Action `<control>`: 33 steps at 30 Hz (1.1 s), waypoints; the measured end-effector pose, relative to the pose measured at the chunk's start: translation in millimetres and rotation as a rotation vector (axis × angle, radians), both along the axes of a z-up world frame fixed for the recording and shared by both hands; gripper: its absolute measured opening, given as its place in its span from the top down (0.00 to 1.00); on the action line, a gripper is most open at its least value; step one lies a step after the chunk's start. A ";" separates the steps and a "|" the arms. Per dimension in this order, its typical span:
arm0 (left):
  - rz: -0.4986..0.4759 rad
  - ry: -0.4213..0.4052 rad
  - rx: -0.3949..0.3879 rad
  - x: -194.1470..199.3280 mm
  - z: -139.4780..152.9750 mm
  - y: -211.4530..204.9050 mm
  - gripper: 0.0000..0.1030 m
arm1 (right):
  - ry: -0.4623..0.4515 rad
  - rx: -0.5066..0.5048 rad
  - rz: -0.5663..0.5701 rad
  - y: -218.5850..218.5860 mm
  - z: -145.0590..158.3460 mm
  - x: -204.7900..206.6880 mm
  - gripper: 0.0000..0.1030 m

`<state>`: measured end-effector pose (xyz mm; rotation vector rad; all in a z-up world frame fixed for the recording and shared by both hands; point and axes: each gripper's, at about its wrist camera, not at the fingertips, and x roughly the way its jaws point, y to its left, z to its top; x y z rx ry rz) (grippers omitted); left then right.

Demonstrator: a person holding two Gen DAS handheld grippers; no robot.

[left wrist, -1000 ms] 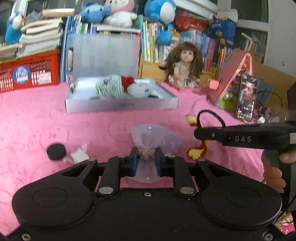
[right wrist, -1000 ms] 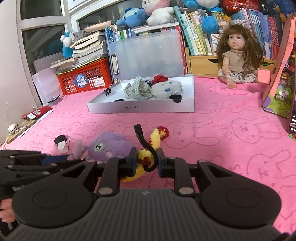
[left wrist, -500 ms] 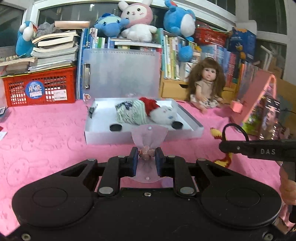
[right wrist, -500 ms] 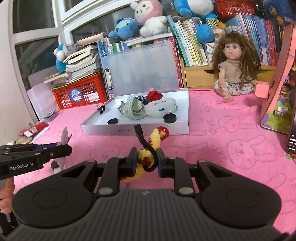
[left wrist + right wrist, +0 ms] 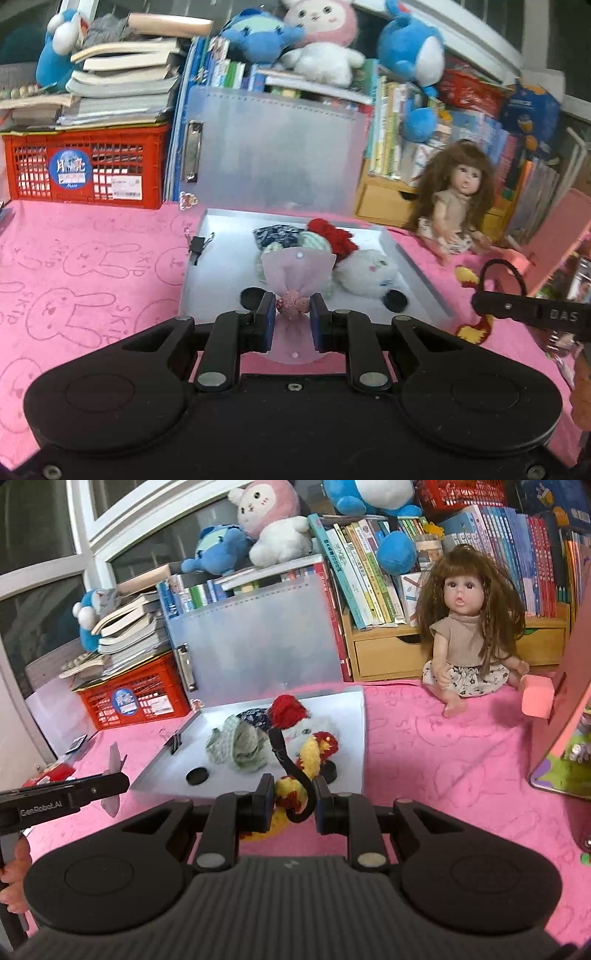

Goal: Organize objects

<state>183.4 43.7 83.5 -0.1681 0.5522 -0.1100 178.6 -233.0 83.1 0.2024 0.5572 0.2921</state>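
Observation:
My left gripper (image 5: 292,318) is shut on a pale purple bow (image 5: 297,275) by its beaded knot and holds it above the near edge of the open grey box (image 5: 417,275). My right gripper (image 5: 293,800) is shut on a yellow and red plush toy with a black loop (image 5: 312,755), held at the box's (image 5: 349,716) near right corner. The box holds a green checked cloth (image 5: 240,747), a red pompom (image 5: 286,707), a white plush (image 5: 364,271) and black discs (image 5: 197,775).
A pink bunny-print cloth (image 5: 74,266) covers the table. A red crate (image 5: 85,166) with stacked books stands at the back left. A doll (image 5: 467,635) sits at the back right beside a pink board (image 5: 565,716). Bookshelves and plush toys fill the back.
Both grippers have lifted off the pink cloth and moved forward to the grey box, each carrying its toy. The box now appears larger and closer.

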 end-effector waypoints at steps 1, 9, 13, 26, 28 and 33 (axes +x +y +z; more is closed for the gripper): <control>0.008 0.007 0.002 5.3 -1.9 1.0 0.82 | 0.006 0.005 -0.003 0.4 -0.4 4.4 0.76; 0.024 0.057 0.011 43.1 -19.6 -1.1 0.82 | 0.071 0.036 0.006 13.7 -9.1 43.3 0.75; 0.018 0.086 0.012 55.8 -28.7 -8.5 0.82 | 0.098 0.045 0.013 25.0 -17.4 58.2 0.75; 0.020 0.142 0.030 85.4 -55.4 -23.2 0.82 | 0.160 0.030 0.001 44.7 -41.9 88.5 0.75; 0.027 0.152 0.035 89.1 -58.9 -21.3 0.82 | 0.165 0.028 -0.003 44.6 -44.3 91.8 0.76; 0.044 0.161 0.060 96.3 -65.1 -17.2 0.82 | 0.175 0.010 -0.022 42.9 -49.8 97.4 0.77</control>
